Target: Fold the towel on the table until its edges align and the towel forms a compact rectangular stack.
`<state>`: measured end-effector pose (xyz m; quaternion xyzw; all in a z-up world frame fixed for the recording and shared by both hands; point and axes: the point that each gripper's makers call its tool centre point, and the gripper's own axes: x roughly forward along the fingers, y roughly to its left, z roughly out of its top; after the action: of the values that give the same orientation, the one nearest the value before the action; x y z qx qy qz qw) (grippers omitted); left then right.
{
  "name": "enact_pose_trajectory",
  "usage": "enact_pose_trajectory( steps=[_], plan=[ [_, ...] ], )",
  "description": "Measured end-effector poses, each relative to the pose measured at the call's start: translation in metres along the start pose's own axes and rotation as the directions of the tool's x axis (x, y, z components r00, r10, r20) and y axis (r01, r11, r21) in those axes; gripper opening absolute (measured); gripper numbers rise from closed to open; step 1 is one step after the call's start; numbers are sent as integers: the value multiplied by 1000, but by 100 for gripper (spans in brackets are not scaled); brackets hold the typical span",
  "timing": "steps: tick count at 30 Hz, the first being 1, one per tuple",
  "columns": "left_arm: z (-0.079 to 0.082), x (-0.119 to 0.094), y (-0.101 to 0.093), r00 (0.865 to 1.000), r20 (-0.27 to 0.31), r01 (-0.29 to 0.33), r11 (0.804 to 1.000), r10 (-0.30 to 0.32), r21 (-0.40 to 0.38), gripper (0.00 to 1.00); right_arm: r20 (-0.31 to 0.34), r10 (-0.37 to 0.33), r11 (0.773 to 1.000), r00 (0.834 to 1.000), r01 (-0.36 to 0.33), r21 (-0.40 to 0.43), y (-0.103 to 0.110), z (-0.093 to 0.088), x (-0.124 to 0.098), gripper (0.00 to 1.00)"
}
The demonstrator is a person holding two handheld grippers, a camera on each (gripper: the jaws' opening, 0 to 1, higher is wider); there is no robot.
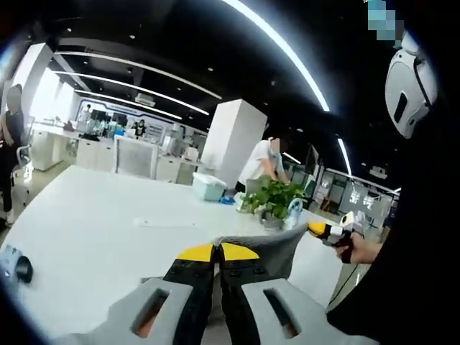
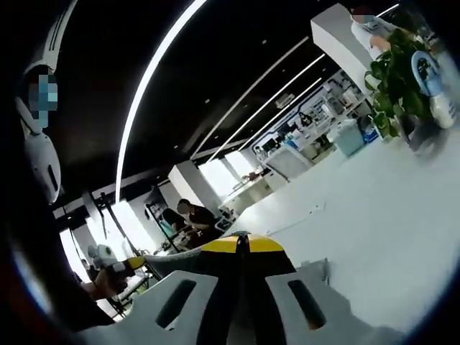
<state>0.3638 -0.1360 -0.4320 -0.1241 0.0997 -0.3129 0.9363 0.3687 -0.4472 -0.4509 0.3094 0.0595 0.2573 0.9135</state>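
An open-plan office, big and dim overhead: a black ceiling (image 1: 180, 43) crossed by long curved light strips (image 1: 280, 50), white square pillars (image 1: 233, 140), and rows of white desks and counters (image 1: 108, 151) toward the bright far wall. People (image 1: 262, 162) work at stations further back. A wide white table (image 1: 93, 223) carries a potted green plant (image 1: 273, 201) and a pale storage box (image 1: 209, 186)
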Motion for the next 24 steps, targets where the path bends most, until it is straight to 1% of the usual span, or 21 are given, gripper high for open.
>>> enact_pose_trajectory(
  steps=[2,4,7,10,13,17,20,24],
  plan=[
    [-3,-1,1,1000,1,-3,1000,3,-11,2,-15,-5,1000,1000,5,-1,-1,-2,0,0],
    [-4,-1,1,1000,2,-6,1000,6,-9,2,-19,-10,1000,1000,10,2,-1,-4,1,0],
    [-8,-3,5,1000,-11,-18,1000,18,1,2,-34,-10,1000,999,10,-1,-1,-7,4,0],
    [-11,-3,8,1000,-8,-21,1000,21,-20,2,-42,-9,1000,999,9,-1,-2,-8,6,0],
    [-11,1,10,1000,-4,-16,999,16,-29,2,-46,-16,1000,999,16,2,-4,-9,8,0],
    [-14,7,13,999,-33,1,1000,-1,-2,2,-64,-29,1000,998,30,10,-10,-15,8,0],
    [-15,9,14,999,-39,9,1000,-9,-1,2,-73,-33,999,997,34,10,-12,-16,8,0],
    [-20,13,16,999,-47,2,1000,-2,-1,2,-84,-52,999,995,53,12,-17,-19,8,0]
  ],
)
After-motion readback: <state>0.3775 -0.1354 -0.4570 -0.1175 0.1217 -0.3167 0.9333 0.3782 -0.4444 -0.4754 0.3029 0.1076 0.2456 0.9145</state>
